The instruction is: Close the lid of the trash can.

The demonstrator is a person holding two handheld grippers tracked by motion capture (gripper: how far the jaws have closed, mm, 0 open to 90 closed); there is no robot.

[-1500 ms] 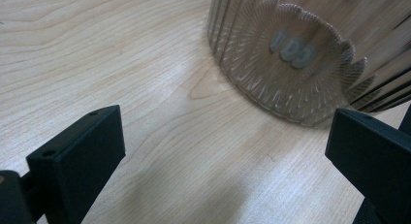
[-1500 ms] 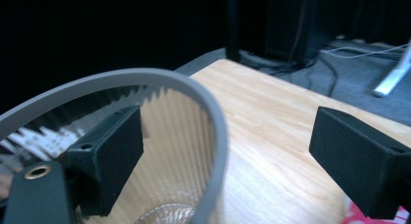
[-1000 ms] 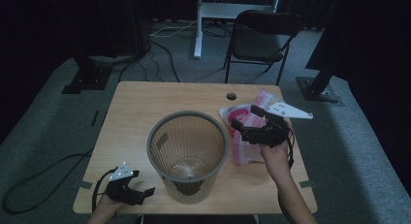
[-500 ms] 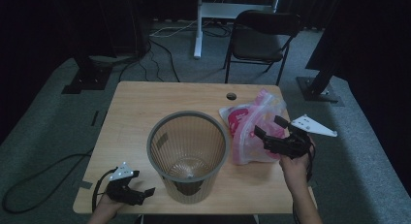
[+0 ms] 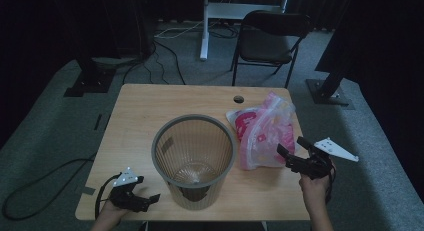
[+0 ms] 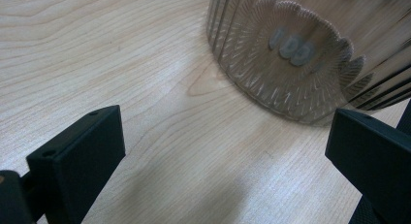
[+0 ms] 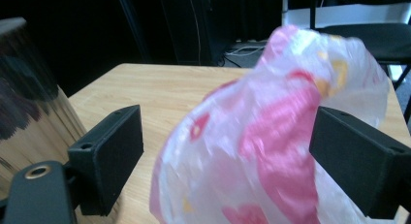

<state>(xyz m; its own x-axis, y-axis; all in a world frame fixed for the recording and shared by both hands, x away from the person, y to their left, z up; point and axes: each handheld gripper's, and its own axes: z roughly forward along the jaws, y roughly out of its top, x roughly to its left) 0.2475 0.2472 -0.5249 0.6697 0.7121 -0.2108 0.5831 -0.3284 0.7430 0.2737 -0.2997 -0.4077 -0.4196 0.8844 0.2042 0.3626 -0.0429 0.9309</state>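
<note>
A pink-and-clear plastic bag (image 5: 265, 133) lies right of the wastebasket (image 5: 194, 158), just ahead of the right gripper (image 5: 295, 153), whose wide-open jaws seemingly hold nothing; the left gripper (image 5: 147, 198), also open, rests farther away.

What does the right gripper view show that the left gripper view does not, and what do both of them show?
The right gripper view shows the pink and white plastic bag between the open jaws of the right hand-held gripper, plus a black chair behind. The left gripper view shows the ribbed base of the waste bin ahead of the open left hand-held gripper. Both show the wooden table and part of the bin.
</note>
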